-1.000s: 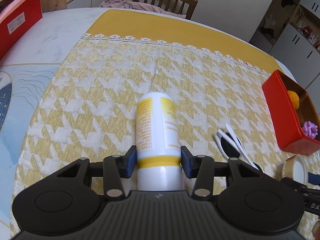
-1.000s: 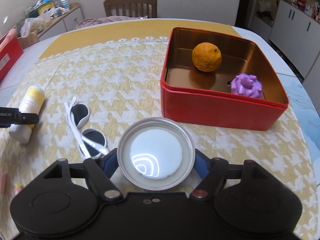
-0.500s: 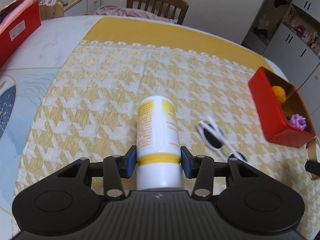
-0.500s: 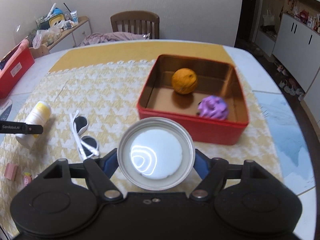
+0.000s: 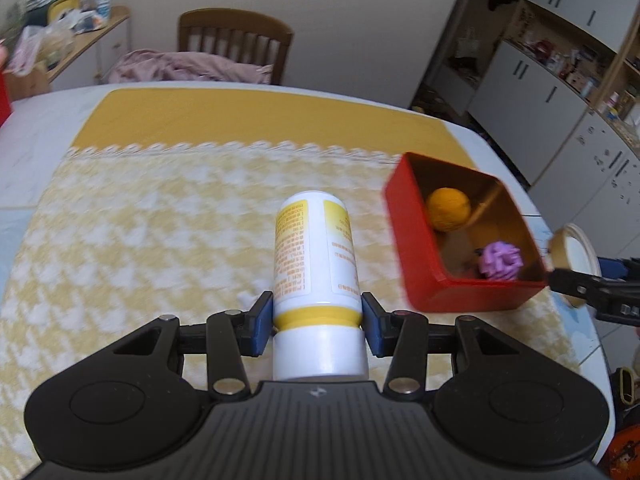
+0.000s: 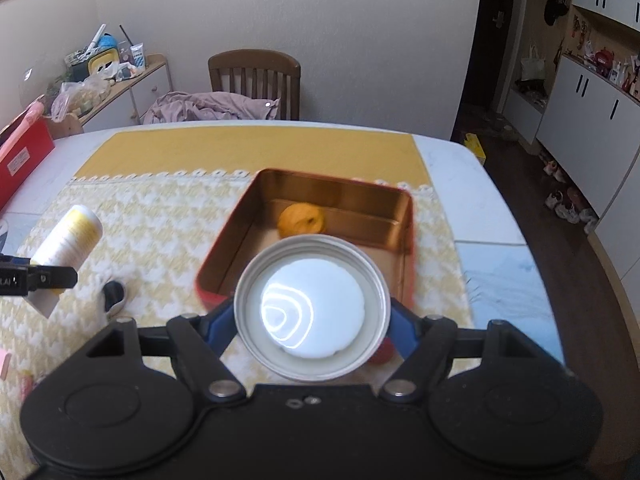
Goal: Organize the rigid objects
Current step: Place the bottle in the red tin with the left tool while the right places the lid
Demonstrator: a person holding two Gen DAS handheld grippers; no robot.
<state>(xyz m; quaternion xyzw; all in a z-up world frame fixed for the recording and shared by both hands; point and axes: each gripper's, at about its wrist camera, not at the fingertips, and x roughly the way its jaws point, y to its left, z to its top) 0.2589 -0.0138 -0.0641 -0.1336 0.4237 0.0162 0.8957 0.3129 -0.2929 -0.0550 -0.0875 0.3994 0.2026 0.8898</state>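
My left gripper [image 5: 317,322] is shut on a white and yellow bottle [image 5: 314,252] and holds it above the yellow tablecloth, left of the red tin box [image 5: 420,240]. The bottle also shows in the right wrist view [image 6: 66,246]. My right gripper [image 6: 312,322] is shut on a round metal lid [image 6: 312,314] and holds it over the near edge of the red tin box [image 6: 224,248]. The lid also shows in the left wrist view [image 5: 574,254]. In the box lie an orange [image 5: 447,209] and a purple toy [image 5: 501,260]; the lid hides the toy in the right wrist view.
White sunglasses [image 6: 114,294] lie on the houndstooth cloth [image 5: 140,220] left of the box. A wooden chair [image 6: 254,80] with a pink cloth stands behind the table. A red box [image 6: 20,160] sits at the far left. White cabinets [image 6: 600,120] stand to the right.
Both grippers have risen and moved toward the red box. The bottle has left the cloth. The lid now hangs over the box's near edge.
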